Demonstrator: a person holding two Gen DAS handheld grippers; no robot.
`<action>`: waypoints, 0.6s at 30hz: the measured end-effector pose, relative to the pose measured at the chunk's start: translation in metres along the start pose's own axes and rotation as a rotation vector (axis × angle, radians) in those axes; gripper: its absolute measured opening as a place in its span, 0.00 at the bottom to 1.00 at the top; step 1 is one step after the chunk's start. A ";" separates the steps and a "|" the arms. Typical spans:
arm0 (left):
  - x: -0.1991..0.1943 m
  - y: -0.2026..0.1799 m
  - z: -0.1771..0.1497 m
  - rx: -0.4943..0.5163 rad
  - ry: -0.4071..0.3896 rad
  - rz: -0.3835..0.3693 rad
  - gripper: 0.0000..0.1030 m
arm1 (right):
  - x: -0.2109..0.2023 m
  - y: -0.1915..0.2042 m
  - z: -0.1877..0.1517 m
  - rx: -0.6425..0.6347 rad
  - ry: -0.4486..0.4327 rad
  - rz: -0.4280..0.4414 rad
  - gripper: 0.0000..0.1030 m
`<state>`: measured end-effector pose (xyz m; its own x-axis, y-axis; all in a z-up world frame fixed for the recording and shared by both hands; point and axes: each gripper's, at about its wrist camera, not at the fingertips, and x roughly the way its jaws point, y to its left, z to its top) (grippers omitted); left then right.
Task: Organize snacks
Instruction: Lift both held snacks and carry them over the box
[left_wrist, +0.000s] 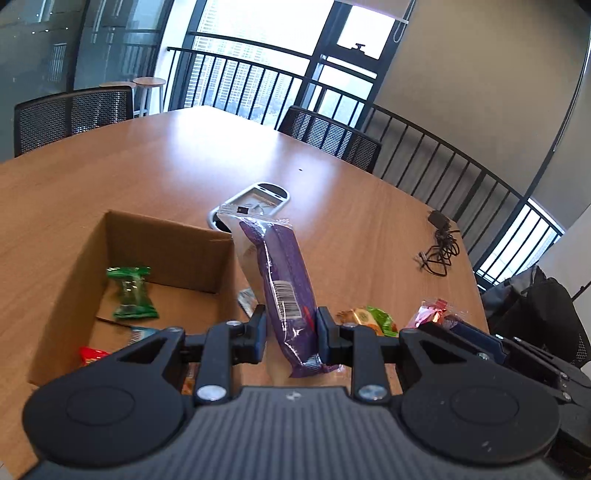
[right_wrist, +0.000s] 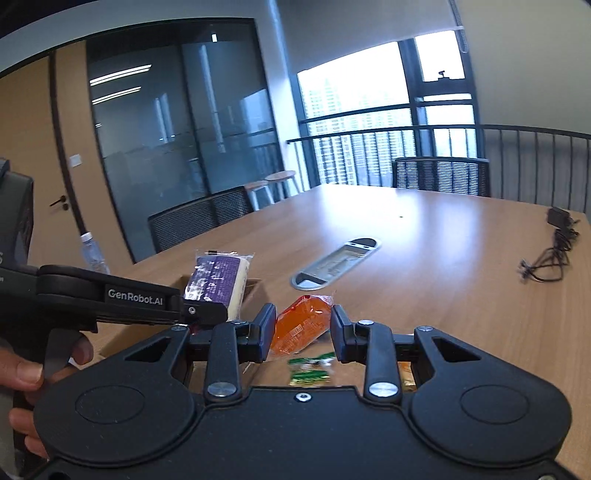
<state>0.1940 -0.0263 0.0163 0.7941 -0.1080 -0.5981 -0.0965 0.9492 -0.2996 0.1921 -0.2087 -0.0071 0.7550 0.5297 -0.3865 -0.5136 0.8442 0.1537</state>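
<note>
In the left wrist view my left gripper is shut on a long purple snack pack and holds it upright above the table, just right of an open cardboard box. Inside the box lie a green snack and a red one. Loose snacks lie on the table to the right. In the right wrist view my right gripper is shut on an orange snack pack, lifted off the table. A green snack lies below it. The left gripper with the purple pack is at the left, with a person's hand on its handle.
A grey cable hatch is set into the wooden table. A black charger and cable lie near the right edge. Mesh chairs stand around the table. A water bottle stands at the left, a black bag beside the table.
</note>
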 end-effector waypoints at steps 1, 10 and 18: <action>-0.003 0.004 0.000 0.000 -0.005 0.007 0.26 | 0.001 0.004 0.001 -0.006 0.001 0.011 0.31; -0.021 0.057 -0.001 -0.049 -0.022 0.079 0.26 | 0.013 0.040 0.003 -0.061 0.024 0.092 0.31; -0.021 0.097 -0.008 -0.112 -0.013 0.131 0.26 | 0.027 0.068 0.001 -0.120 0.059 0.152 0.31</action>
<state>0.1636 0.0655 -0.0060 0.7781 0.0190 -0.6279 -0.2656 0.9158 -0.3014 0.1781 -0.1369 -0.0060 0.6420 0.6415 -0.4199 -0.6675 0.7371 0.1057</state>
